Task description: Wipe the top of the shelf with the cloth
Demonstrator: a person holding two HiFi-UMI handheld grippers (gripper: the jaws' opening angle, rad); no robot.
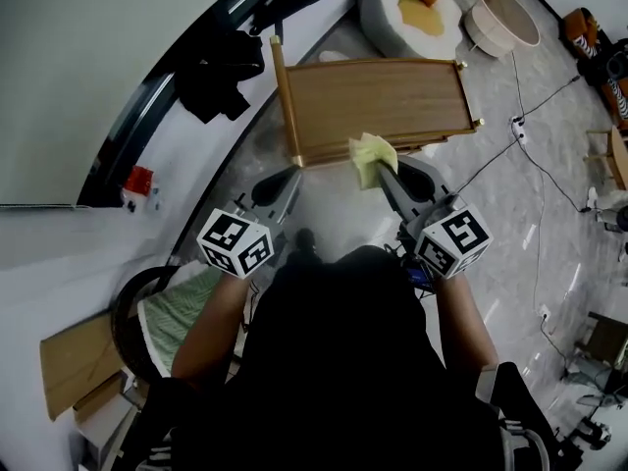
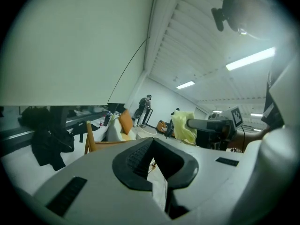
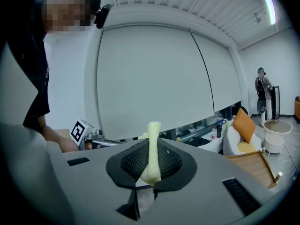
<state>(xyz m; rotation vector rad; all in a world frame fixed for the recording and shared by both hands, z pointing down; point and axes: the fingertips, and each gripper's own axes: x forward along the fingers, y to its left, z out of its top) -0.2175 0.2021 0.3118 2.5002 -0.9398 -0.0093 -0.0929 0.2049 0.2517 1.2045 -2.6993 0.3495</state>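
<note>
One wooden shelf (image 1: pixel 378 101) stands ahead, its top a bare board. The right gripper (image 1: pixel 388 173) reaches to the shelf's near edge, jaws pinching a yellow cloth (image 1: pixel 371 153). The left gripper (image 1: pixel 278 186) hangs just short of the shelf, jaws pressed together on nothing. The cloth overlaps that edge, though whether it touches is unclear. This fits a stroke starting or one ending. Any further wiping would need the cloth pressed flat and swept across the board.

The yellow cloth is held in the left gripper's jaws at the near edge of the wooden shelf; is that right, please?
Not quite: the yellow cloth is held in the jaws of the right gripper, as the right gripper view shows. It is indeed at the near edge of the wooden shelf.
</note>
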